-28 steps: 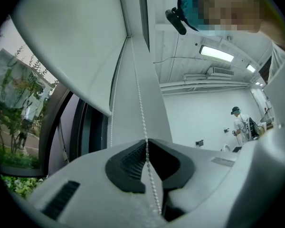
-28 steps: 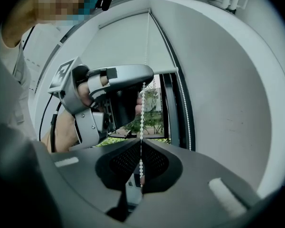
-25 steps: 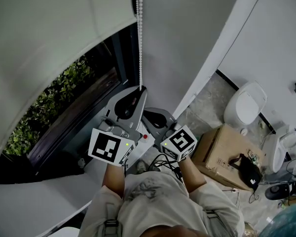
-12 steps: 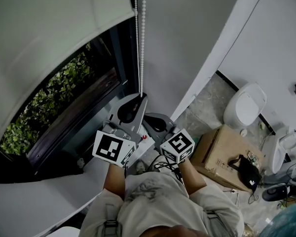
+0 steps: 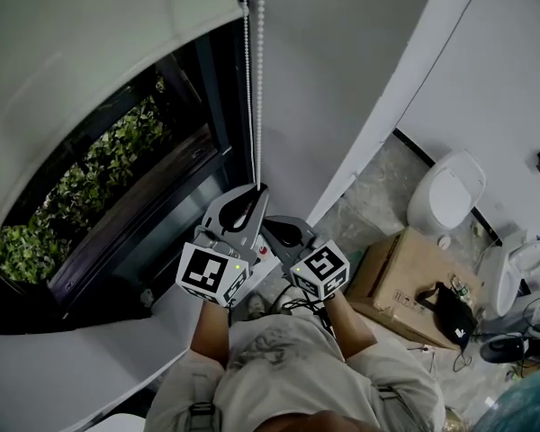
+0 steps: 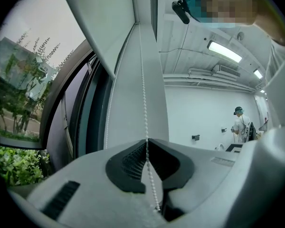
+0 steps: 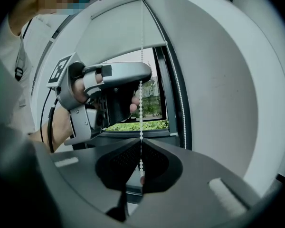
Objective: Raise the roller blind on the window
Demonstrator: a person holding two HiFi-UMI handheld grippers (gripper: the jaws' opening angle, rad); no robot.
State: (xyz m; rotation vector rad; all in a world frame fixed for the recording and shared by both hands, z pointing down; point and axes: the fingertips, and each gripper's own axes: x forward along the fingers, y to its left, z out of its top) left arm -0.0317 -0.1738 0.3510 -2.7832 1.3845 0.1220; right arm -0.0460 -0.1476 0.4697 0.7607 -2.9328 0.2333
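Note:
The white roller blind (image 5: 99, 52) hangs over the upper part of the dark-framed window (image 5: 117, 178), with green bushes showing below its edge. A white bead chain (image 5: 258, 79) hangs in two strands at the window's right side. My left gripper (image 5: 252, 190) is shut on one strand, and the chain (image 6: 143, 89) runs down between its closed jaws (image 6: 147, 141). Just below it, my right gripper (image 5: 279, 228) is shut on the same strand (image 7: 141, 42), which enters its jaws (image 7: 141, 140). The right gripper view shows the left gripper (image 7: 141, 80) above. The other strand (image 7: 183, 108) hangs free.
A white sill (image 5: 81, 367) runs under the window. On the floor to the right stand a cardboard box (image 5: 414, 282) with a black item on it and a white toilet (image 5: 445, 192). A person (image 6: 240, 125) stands far across the room.
Both grippers have moved down together with the chain held. The blind's lower edge has risen, and more of the window and bushes shows.

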